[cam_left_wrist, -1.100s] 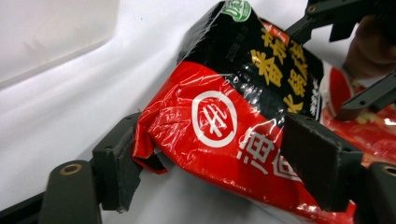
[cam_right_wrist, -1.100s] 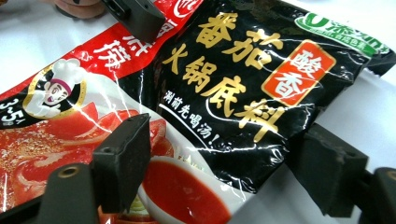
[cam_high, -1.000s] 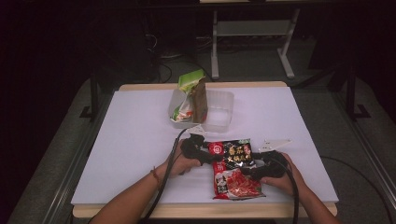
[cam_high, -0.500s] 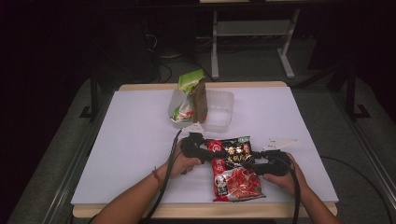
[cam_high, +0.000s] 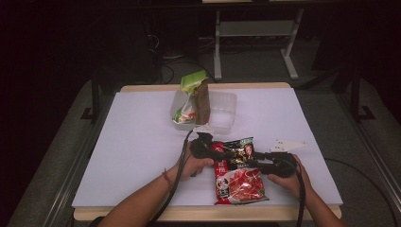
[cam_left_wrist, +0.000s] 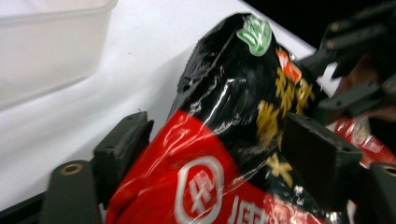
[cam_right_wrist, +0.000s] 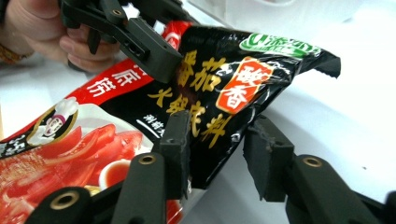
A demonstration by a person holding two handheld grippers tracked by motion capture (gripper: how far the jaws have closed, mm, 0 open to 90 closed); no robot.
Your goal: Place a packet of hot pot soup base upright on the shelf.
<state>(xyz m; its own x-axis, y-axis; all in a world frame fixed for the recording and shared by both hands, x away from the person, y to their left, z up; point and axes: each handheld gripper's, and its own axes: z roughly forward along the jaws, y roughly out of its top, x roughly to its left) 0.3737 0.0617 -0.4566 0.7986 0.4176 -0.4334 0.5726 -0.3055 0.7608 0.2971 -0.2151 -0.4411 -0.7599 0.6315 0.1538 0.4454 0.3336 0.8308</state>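
We have the left hand-held gripper (cam_high: 208,147) clamped on the sachet's (cam_high: 238,171) top left corner, jaws pressed into the film. The right hand-held gripper (cam_high: 257,161) straddles the top right corner, jaws narrow; whether they bite we cannot tell. Sachet sits at the bench's (cam_high: 118,156) near edge, long axis running away from us, black end farthest and lifted. A clear tub (cam_high: 222,109) with a green packet (cam_high: 193,97) stands just beyond. Sachet: glossy, crinkled, red below, black above, yellow lettering.
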